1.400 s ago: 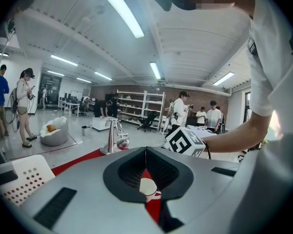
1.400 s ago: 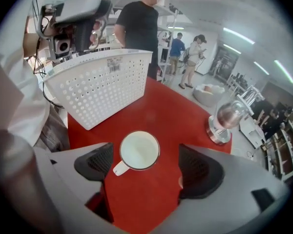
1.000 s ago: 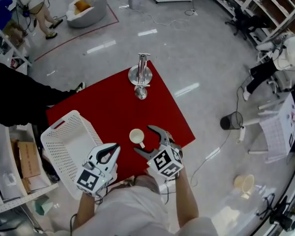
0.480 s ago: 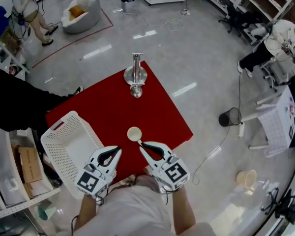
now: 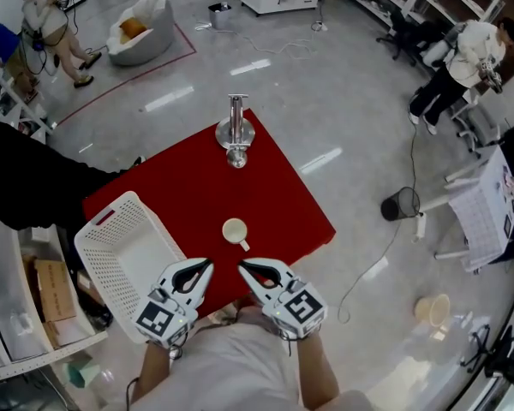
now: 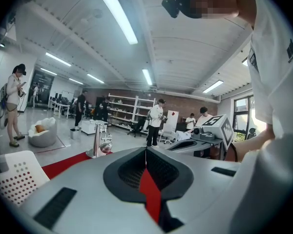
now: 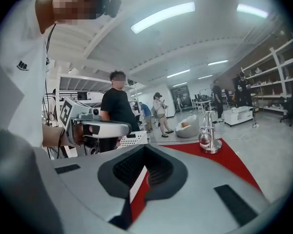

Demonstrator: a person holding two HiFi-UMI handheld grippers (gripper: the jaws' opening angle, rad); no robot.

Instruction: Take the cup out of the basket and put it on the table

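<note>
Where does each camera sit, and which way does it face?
Head view: on the person's head, facing steeply down on red table, cup, basket; forearms, left hand-held gripper and right hand-held gripper show.
Left gripper view: on the left hand-held gripper, facing along its shut jaws toward the metal stand; shirt at right.
Right gripper view: on the right one, also facing the stand; shirt at left.
Shared: all three show the stand.

Bright, even light falls from long ceiling tubes [image 6: 119, 14]; they glare as pale streaks on the glossy floor [image 5: 360, 92]. The cup [image 5: 235, 230] throws barely a shadow. Both gripper views bend and darken at their round edges.
</note>
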